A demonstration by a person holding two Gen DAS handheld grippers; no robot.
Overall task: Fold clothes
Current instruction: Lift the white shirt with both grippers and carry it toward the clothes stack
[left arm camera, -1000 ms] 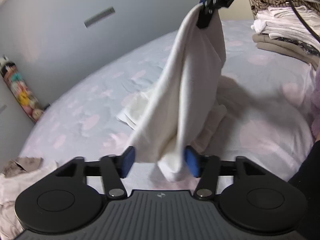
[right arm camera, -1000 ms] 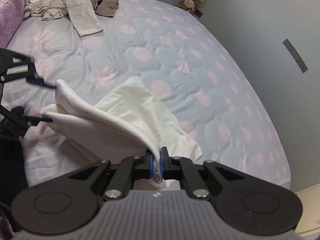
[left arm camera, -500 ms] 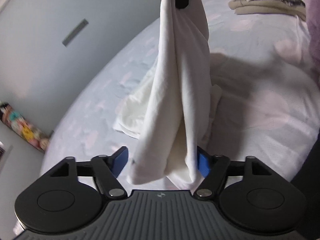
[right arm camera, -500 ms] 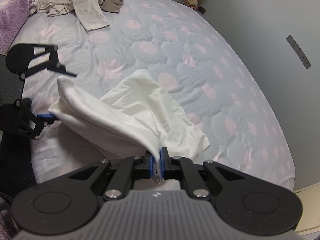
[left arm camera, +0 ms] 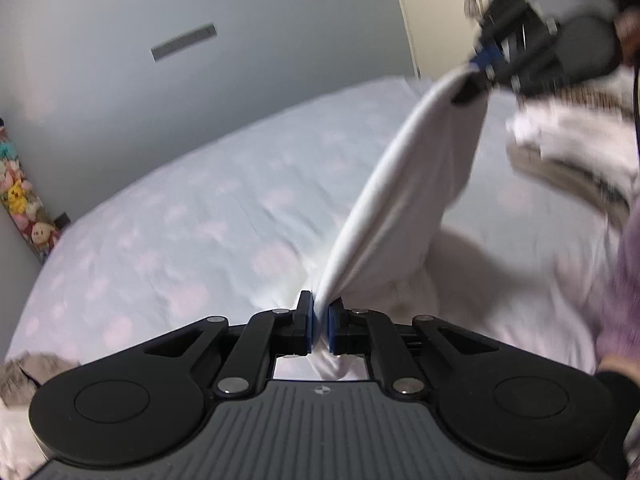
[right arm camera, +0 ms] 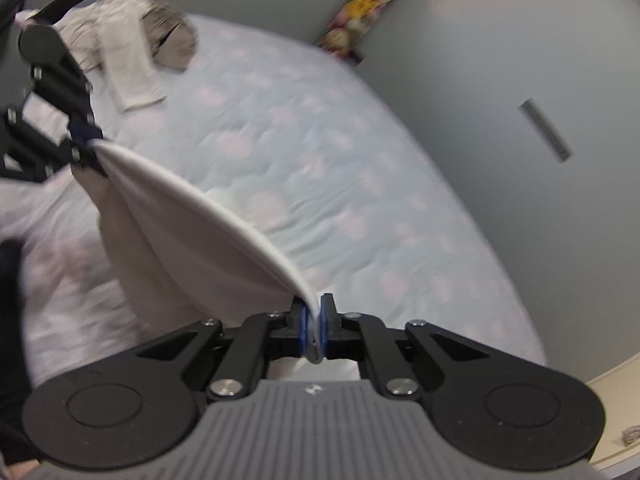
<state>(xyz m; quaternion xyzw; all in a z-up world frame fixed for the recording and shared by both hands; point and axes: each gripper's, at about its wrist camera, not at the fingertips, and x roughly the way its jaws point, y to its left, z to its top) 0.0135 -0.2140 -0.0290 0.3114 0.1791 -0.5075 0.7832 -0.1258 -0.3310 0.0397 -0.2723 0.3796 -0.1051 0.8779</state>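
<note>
The left gripper [left arm camera: 319, 316] has its blue-padded fingers [left arm camera: 306, 316] clenched on one end of a white garment [left arm camera: 404, 196], with a little bunch of cloth pushed through behind the pads. The right gripper [right arm camera: 314, 328] is clamped the same way on the opposite end, a narrow fold of the fabric pinched between its fingers [right arm camera: 329, 322]. Between the two, the garment hangs in the air above the bed [left arm camera: 192, 240]: its upper edge runs as a fairly taut, slightly curved line from one gripper to the other, and the rest of the cloth sags below that edge in a loose pouch. In the right wrist view the left gripper sits at the far left, up over the near side of the bed, with the cloth fanning out from its tips. The bed carries a pale blue cover with soft pink spots. Both views are smeared by motion blur, so whether the lowest part of the garment touches the cover is hard to say. A loose heap of unfolded clothes [right arm camera: 132, 44] lies at one end of the bed, and a stack of folded clothes [left arm camera: 568, 152] sits at the other, beside the right gripper in the left wrist view. A strip of plush toys [left arm camera: 24, 216] leans in the corner of the grey wall [left arm camera: 200, 92].
</note>
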